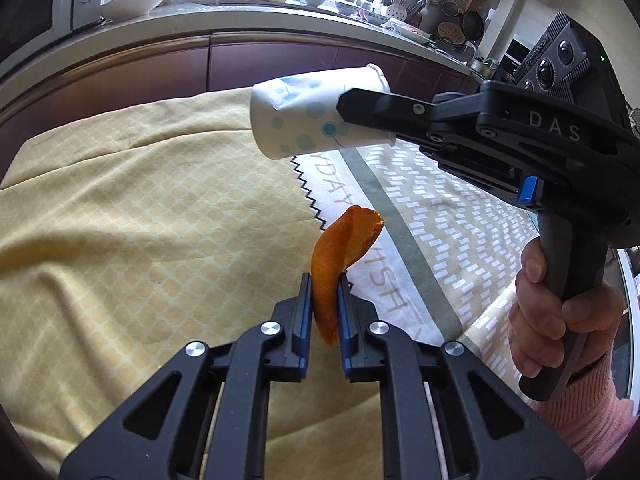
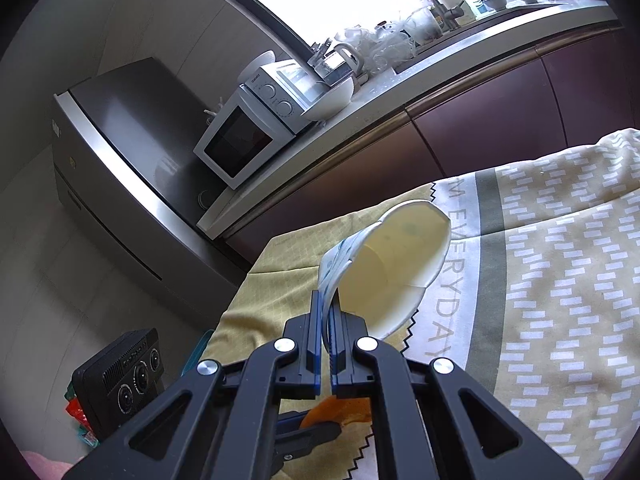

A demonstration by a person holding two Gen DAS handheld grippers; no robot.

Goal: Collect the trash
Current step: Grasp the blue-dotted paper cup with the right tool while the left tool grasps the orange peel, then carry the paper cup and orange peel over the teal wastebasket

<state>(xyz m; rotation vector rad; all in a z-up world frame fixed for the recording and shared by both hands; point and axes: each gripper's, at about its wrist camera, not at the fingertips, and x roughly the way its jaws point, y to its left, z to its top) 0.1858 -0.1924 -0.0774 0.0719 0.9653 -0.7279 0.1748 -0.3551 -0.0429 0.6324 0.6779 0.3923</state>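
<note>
My left gripper (image 1: 325, 280) is shut on an orange peel (image 1: 340, 252), a curled strip held upright above the table. My right gripper (image 2: 329, 300) is shut on the rim of a crushed white paper cup (image 2: 400, 256) with blue dots. In the left wrist view the cup (image 1: 304, 120) hangs on its side in the air, above and beyond the peel, with the right gripper (image 1: 360, 110) coming in from the right. In the right wrist view the peel (image 2: 340, 408) shows below my fingers.
The table is covered by a yellow patterned cloth (image 1: 140, 220) and a white, green and tan cloth with lettering (image 1: 432, 216). Behind stand dark red cabinets (image 1: 260, 64), a cluttered counter (image 1: 240, 12), a microwave (image 2: 240, 140) and a fridge (image 2: 132, 152).
</note>
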